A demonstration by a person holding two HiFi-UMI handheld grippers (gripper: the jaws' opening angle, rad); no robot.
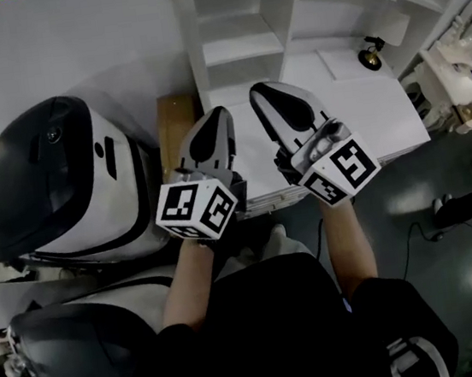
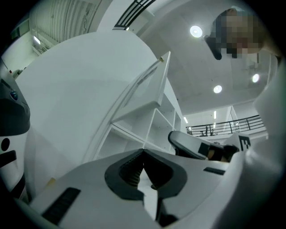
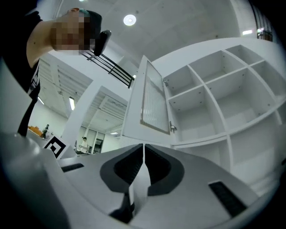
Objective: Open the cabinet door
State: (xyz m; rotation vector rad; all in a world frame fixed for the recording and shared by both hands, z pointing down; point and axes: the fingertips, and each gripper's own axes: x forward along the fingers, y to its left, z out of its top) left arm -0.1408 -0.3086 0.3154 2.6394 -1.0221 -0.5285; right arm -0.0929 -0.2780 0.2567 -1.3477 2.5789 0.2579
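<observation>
— Where does the cabinet door (image 3: 149,100) stand?

— Swung well out from the white shelf unit (image 3: 223,76), hanging on its hinge (image 3: 172,128) at the edge of one compartment. In the right gripper view its ribbed panel faces outward, and the cubby behind it is bare and fully exposed.

— So is the opening done?

— It looks that way to me. The door stands wide, nothing touches it, and I see no other door on the unit that is shut.

— And the grippers?

— Both are clear of it. The left gripper (image 2: 144,153) has its jaws clenched tip to tip with nothing between them. The right gripper (image 3: 143,146) is the same, pads together and empty. In the head view they sit side by side in front of the person, low before the shelves.

— Anything left to do?

— Nothing I can judge, unless the door should go wider.

— What's around?

— A white and black machine (image 1: 62,180) at the person's left.
</observation>
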